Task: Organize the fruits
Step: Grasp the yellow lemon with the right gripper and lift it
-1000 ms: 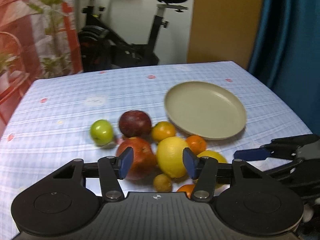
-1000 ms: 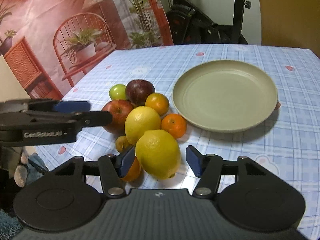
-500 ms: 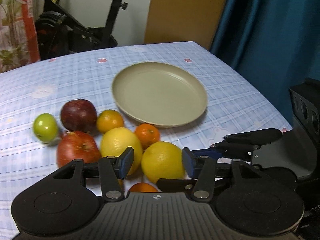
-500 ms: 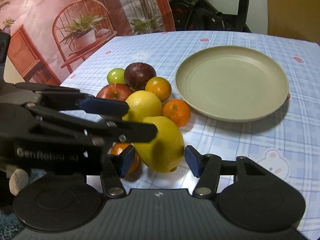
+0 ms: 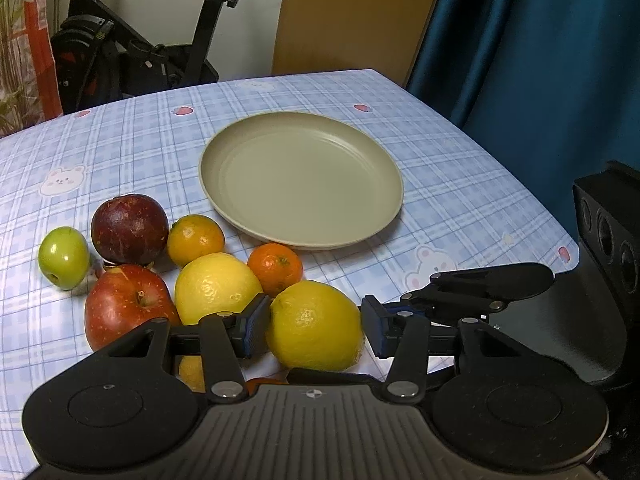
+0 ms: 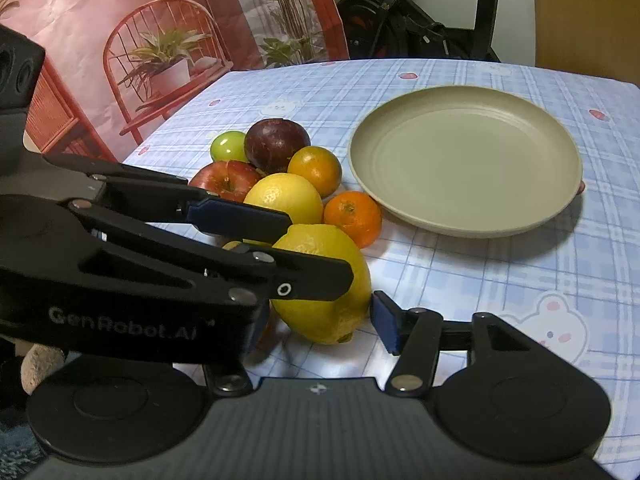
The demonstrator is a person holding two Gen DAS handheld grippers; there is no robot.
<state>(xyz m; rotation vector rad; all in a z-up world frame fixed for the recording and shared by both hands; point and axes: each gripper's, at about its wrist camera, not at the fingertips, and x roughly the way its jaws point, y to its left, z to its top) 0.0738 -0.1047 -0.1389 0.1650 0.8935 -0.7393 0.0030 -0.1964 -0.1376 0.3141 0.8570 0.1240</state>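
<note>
A yellow lemon (image 5: 316, 324) lies at the front of a fruit pile on the checked tablecloth, and both grippers straddle it. My left gripper (image 5: 316, 328) has been closing, and its blue pads touch the lemon's two sides. It reaches in from the left in the right wrist view, as the left gripper (image 6: 318, 250) across the lemon (image 6: 324, 312). My right gripper (image 6: 320, 322) has the lemon's near end between its pads with a slim gap at the right pad (image 6: 384, 320); the other pad is hidden. The beige plate (image 5: 300, 184) behind the pile holds nothing.
Behind the lemon lie a second lemon (image 5: 216, 284), a red apple (image 5: 124, 304), a dark red fruit (image 5: 128, 228), a green apple (image 5: 64, 256) and two oranges (image 5: 195, 238). The table's right edge (image 5: 568, 248) meets a blue curtain (image 5: 540, 60). An exercise bike (image 5: 140, 60) stands beyond.
My left gripper swung right from the apple and back lemon, dropped over the front lemon, and its jaws narrowed onto it. The right gripper stayed put around the same lemon.
</note>
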